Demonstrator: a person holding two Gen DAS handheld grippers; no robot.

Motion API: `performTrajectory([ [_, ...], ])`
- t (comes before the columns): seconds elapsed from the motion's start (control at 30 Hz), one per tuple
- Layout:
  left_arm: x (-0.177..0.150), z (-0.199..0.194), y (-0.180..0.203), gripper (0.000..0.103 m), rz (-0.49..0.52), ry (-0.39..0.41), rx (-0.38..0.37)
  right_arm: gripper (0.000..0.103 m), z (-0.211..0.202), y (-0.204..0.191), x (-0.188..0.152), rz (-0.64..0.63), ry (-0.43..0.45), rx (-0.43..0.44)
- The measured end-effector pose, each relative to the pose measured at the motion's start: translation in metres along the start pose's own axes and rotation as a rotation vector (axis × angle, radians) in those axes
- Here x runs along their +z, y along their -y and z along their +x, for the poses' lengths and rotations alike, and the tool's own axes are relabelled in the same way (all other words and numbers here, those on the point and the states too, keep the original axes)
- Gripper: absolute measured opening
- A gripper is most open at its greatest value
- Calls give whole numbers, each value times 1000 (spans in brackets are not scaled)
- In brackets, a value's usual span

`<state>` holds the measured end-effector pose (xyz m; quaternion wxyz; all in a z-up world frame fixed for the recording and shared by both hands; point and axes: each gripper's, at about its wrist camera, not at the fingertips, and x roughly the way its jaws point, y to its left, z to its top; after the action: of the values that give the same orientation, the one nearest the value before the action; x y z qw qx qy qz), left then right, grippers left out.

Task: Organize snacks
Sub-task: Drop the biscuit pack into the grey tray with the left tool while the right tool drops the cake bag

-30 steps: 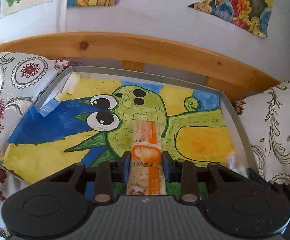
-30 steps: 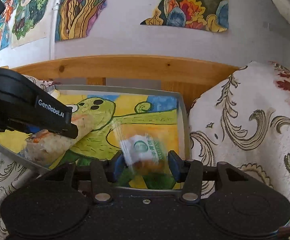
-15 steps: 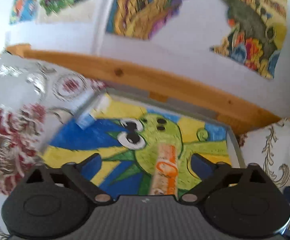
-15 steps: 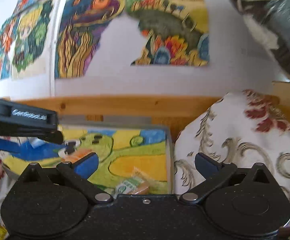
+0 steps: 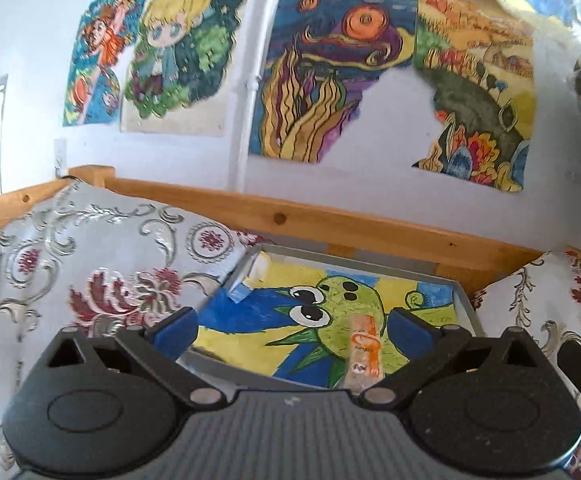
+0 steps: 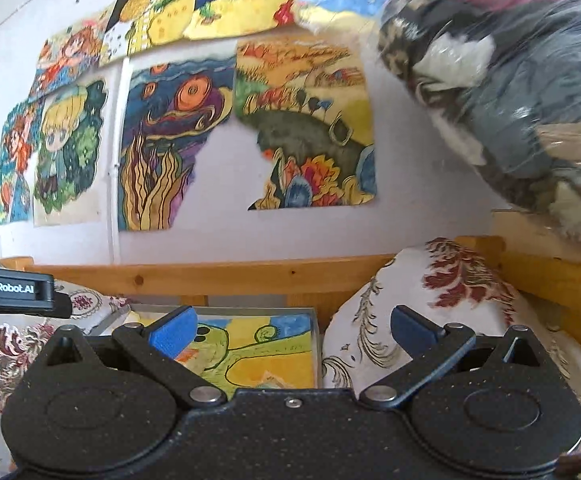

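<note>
One snack stick (image 5: pixel 364 346) in orange-and-clear wrap, flat on painted lining of grey tray (image 5: pixel 466 300), near its right side; likely light, slim, crinkly and slippery, best pinched across its middle. Left gripper (image 5: pixel 292 328) spread wide, empty; right gripper (image 6: pixel 292 328) likewise. Patterned cushions (image 5: pixel 90 272) crowding both tray sides, wooden rail (image 5: pixel 330 220) behind

Snack bar (image 5: pixel 364 346): near end hidden behind gripper body, label print too small to read. Tray (image 6: pixel 313 344): front half blocked in right view.
</note>
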<state>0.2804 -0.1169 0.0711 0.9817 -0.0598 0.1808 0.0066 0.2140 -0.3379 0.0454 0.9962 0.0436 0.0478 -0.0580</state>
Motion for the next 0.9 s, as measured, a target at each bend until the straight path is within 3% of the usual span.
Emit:
performTrajectory([
  [0.37, -38, -78, -29, 102, 41, 73, 2, 102, -77, -10, -10, 48, -17, 4],
  [0.6, -66, -107, -47, 102, 41, 48, -17, 102, -115, -18, -24, 57, -62, -3],
  [0.9, -101, -134, -65, 102, 117, 33, -62, 102, -141, -32, -39, 46, -123, -15],
])
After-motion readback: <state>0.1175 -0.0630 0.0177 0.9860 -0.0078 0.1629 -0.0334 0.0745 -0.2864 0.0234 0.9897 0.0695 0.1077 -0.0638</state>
